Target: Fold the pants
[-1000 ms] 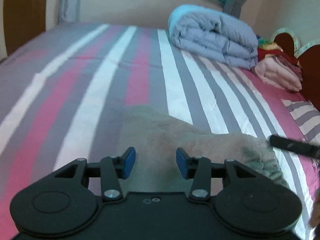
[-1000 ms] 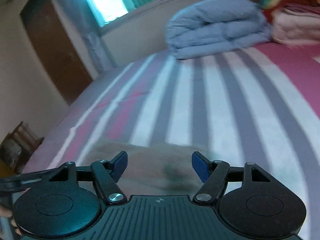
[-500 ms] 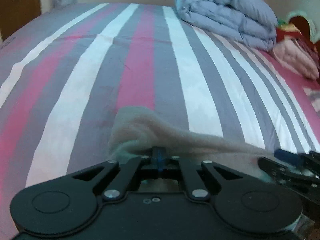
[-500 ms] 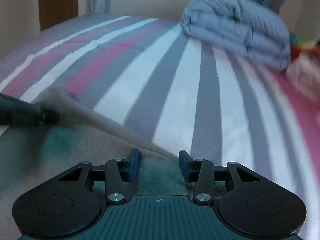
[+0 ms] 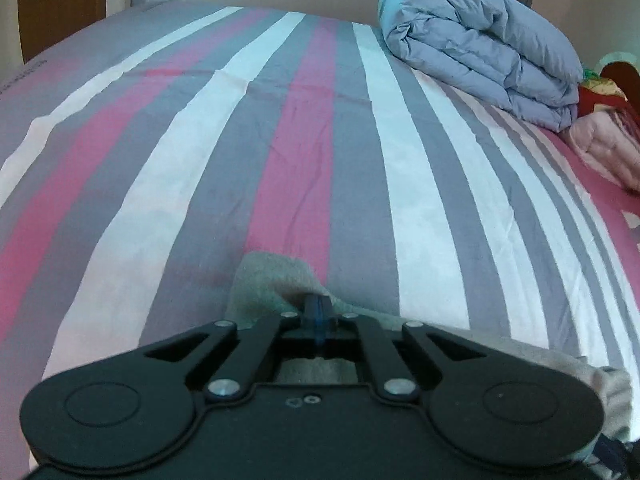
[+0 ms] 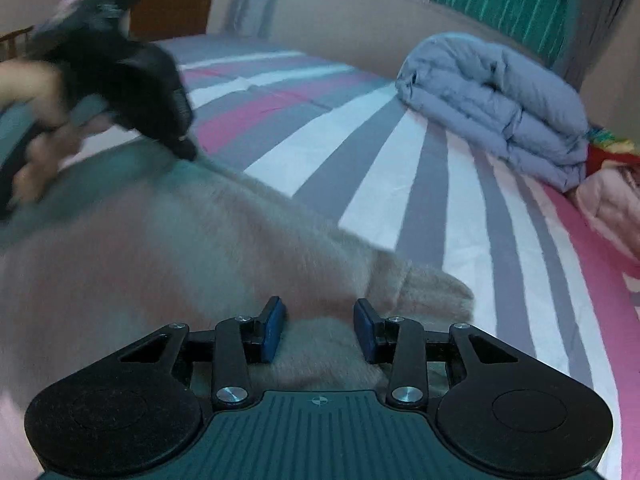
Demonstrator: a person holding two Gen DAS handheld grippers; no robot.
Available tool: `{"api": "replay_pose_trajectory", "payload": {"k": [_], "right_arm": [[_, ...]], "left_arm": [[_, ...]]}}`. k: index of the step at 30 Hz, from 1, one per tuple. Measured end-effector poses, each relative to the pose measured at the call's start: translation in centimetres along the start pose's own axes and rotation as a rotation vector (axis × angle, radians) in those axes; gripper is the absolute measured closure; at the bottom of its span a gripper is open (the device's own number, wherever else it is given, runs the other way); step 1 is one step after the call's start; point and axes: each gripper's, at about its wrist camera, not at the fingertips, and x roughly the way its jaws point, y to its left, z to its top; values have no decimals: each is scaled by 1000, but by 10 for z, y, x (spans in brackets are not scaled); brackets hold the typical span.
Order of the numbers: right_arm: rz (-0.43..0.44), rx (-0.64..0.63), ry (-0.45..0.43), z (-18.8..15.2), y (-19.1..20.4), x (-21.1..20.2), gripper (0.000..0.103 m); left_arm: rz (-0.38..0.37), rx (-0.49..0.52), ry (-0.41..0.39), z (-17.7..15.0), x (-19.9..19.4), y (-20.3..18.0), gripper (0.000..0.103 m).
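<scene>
Fuzzy beige pants (image 6: 192, 248) lie on the striped bed. In the left wrist view my left gripper (image 5: 318, 312) is shut on a corner of the pants (image 5: 272, 276), the cloth bunched around the blue pads. In the right wrist view my right gripper (image 6: 320, 330) is open, its blue pads (image 6: 272, 328) either side of a fold of the pants near their right end. The left gripper (image 6: 188, 152) shows there too, blurred, held by a hand at the pants' far left edge.
The bed sheet (image 5: 320, 140) has pink, grey and white stripes. A folded lavender duvet (image 5: 488, 44) lies at the far right, also in the right wrist view (image 6: 500, 100). Pink bedding (image 5: 604, 152) lies beside it. A wooden door (image 5: 60, 0) stands far left.
My left gripper closed on the pants' corner and has lifted it slightly. My right gripper came down over the pants' right end, still open.
</scene>
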Motion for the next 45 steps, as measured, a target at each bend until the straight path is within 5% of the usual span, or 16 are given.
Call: {"api": "replay_pose_trajectory", "payload": {"k": [3,8,11,14,20,22,31,33,35,36,38,45], "right_arm": [[6,-16,14,-2,2,-5,64],[67,47,-46,25,3,-34,63],[67,-56,15,6,24,-32,53],[50,-72,-23,-25,29,-39,52],[61,22,-36,-11,19,-65,48],[61,1,39,-23,22,-53,43],[86,5,82,-27,16,-58,40],[62,4,83,-16,18,-69,40],[3,20,11,-20,21,-86,19],[-6,11,44,-23,22,-82,13],[-7,-42,98,-30,26,-75,13],[-18,192,-34,-24,6,-144,11]], "left_arm": [[-13,-24,-26,-2,-21,-2,103],[-30,97,-64,-42,-71,-3,96],[-13,151,-53,-78,-85,1,96],[13,186,-73,-105,-101,0,96],[-7,179,-68,-139,-135,4,95],[-4,168,-74,-145,-138,5,95],[19,169,-48,-155,-155,5,95],[15,147,-59,-154,-171,4,83],[28,138,-65,-157,-183,2,66],[32,129,-73,-160,-190,1,61],[25,121,-87,-166,-206,0,59],[-4,22,-118,-189,-264,4,37]]}}
